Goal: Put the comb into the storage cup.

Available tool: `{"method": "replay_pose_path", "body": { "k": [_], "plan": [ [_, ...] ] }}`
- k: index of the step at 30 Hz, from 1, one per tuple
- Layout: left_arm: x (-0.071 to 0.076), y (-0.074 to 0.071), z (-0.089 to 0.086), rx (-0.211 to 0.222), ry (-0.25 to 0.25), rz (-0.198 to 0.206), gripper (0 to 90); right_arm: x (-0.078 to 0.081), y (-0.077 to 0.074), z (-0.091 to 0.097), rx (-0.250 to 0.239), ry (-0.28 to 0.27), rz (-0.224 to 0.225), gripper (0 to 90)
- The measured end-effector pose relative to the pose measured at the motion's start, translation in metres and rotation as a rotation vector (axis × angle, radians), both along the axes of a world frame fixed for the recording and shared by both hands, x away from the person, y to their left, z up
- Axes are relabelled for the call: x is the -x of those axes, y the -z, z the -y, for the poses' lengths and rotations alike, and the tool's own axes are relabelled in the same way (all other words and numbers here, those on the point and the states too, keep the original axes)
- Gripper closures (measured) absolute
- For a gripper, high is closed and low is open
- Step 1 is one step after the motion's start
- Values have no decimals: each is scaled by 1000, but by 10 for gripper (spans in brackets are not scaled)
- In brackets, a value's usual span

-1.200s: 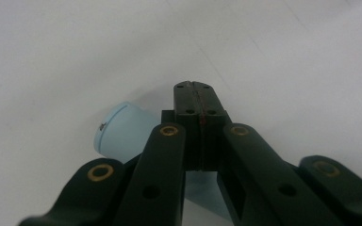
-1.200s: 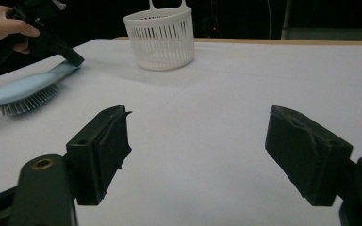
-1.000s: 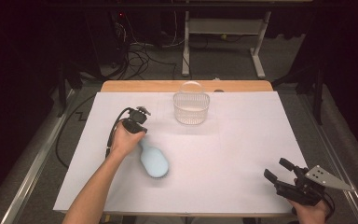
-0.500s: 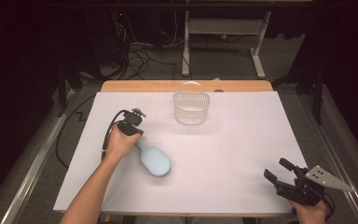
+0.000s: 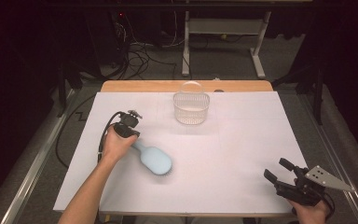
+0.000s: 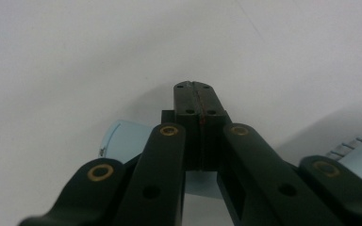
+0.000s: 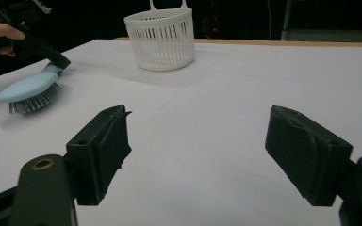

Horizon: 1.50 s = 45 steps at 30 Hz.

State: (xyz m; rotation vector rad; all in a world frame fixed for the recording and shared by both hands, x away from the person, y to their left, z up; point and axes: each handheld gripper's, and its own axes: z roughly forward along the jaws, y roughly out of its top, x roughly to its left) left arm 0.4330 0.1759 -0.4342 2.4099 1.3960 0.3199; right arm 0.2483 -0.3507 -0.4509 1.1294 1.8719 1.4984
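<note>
The left tongs [image 5: 131, 136] are clamped on the handle of a pale blue brush [image 5: 153, 159]. In the left gripper view the two black jaws meet along a thin seam, with blue plastic showing beneath them. The brush lies on the white worktop [image 5: 242, 140], well apart from the white slatted basket [image 5: 191, 108] and nearer the person than the basket is. From the right gripper view its bristles [image 7: 34, 104] face down; whether they rest on the worktop or hang just above it is hard to say, since the brush head is slightly blurred.

The right tongs [image 5: 276, 171] stand wide apart with nothing between the pads [image 7: 104, 141], far from the basket at the worktop's near edge.

The left gripper's body covers most of the brush handle, and the brush head is cut off at the edge of the left gripper view.
</note>
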Motion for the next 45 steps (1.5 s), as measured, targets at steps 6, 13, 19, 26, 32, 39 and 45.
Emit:
{"method": "replay_pose_path", "body": {
  "k": [6,13,19,26,32,39,45],
  "plan": [
    [5,0,-4,2,-3,-2,898,0,0,0,0,2,-2,226],
    [11,0,-10,6,-9,-4,898,0,0,0,0,1,-3,226],
    [17,0,-16,24,-15,-15,898,0,0,0,-1,0,-2,226],
    [22,1,-21,39,-21,-16,899,0,0,-1,-2,1,-2,226],
    [26,1,-22,38,-19,-18,899,0,0,-1,-2,0,-2,226],
    [32,1,-25,49,-19,-25,899,0,0,-1,-2,-2,0,226],
    [37,2,-27,62,-16,-35,900,0,0,-1,-2,-2,0,226]
  ]
}}
